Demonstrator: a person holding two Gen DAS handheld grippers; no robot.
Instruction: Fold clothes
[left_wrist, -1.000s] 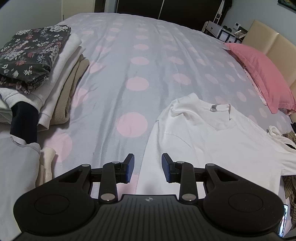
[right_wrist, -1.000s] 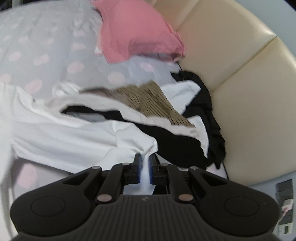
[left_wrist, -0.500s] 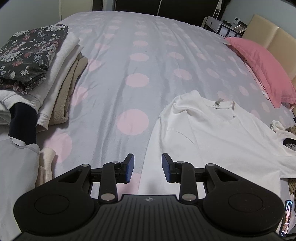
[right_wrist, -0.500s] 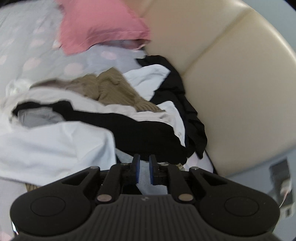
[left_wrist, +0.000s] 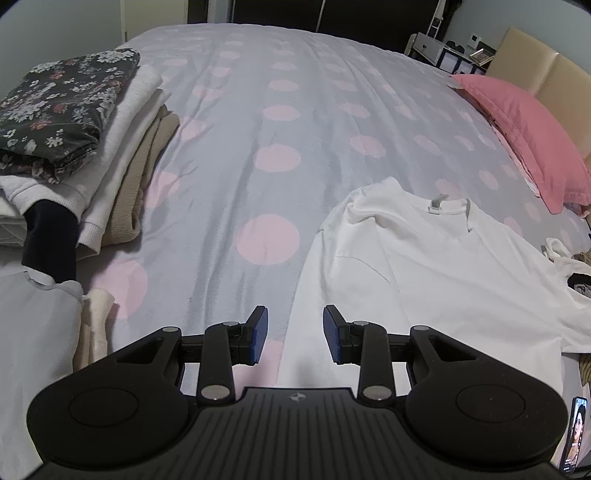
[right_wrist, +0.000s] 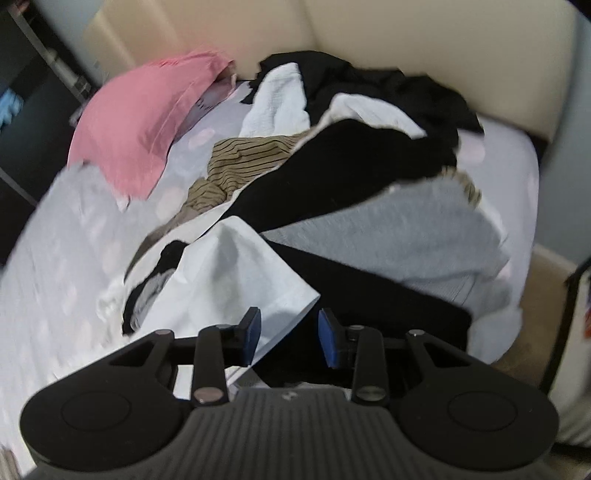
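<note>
We look first along the left wrist view at a bed (left_wrist: 280, 122) covered in a pale grey sheet with pink dots, a beige headboard (left_wrist: 535, 74) at its far right and a pink pillow (left_wrist: 524, 129) lying against it. On the left edge of the bed sits a stack of folded clothes (left_wrist: 103, 147), a dark floral piece on top, white and beige ones under it. A white T-shirt (left_wrist: 424, 266) lies spread flat on the right half of the bed, its collar turned toward the pillow. Our left gripper (left_wrist: 295, 334) hovers over the shirt's near left edge, its jaws released and wide apart, with nothing between them. A phone (left_wrist: 574, 439) shows at the lower right corner.

In the right wrist view, which is somewhat blurred, the same headboard (right_wrist: 406, 44) curves behind a pile of unfolded clothes (right_wrist: 351, 166): black pieces, white ones, a tan striped one and a grey one, with the pillow (right_wrist: 147, 125) to the left of them. A white fabric corner (right_wrist: 236, 280) lies over the near side of the pile. Our right gripper (right_wrist: 290, 334) is released too, its jaws apart, and the edge of that white corner reaches into the gap between them, ungripped.
</note>
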